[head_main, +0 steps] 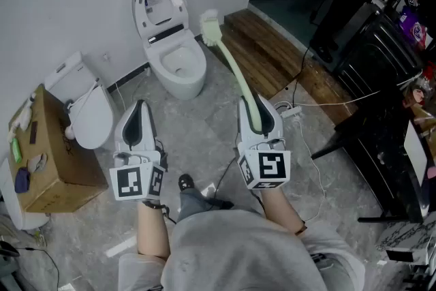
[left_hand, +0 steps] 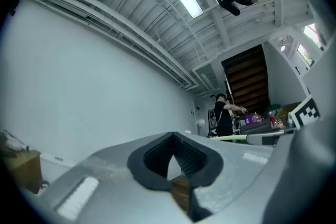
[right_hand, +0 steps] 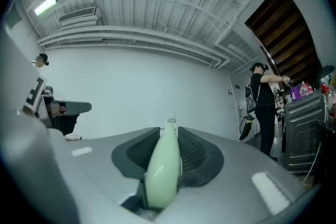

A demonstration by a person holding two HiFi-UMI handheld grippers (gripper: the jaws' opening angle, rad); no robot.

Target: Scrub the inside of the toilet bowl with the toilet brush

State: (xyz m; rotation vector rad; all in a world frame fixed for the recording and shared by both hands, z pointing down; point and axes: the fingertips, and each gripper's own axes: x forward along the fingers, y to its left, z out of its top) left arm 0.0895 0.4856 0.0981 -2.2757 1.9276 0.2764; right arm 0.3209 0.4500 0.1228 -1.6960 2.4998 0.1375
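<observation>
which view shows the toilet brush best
The head view: the whole toilet brush shows, from its bristle head near the toilet down to the handle clamped in the right gripper. The right gripper view shows only the foreshortened green handle between the fingers. The left gripper view shows just a thin pale sliver.

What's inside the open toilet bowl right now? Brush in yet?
Only white porcelain and a dark drain opening show inside the toilet bowl. The toilet brush, in the right gripper, is outside, head beside the rim. The near inner wall is hidden.
</observation>
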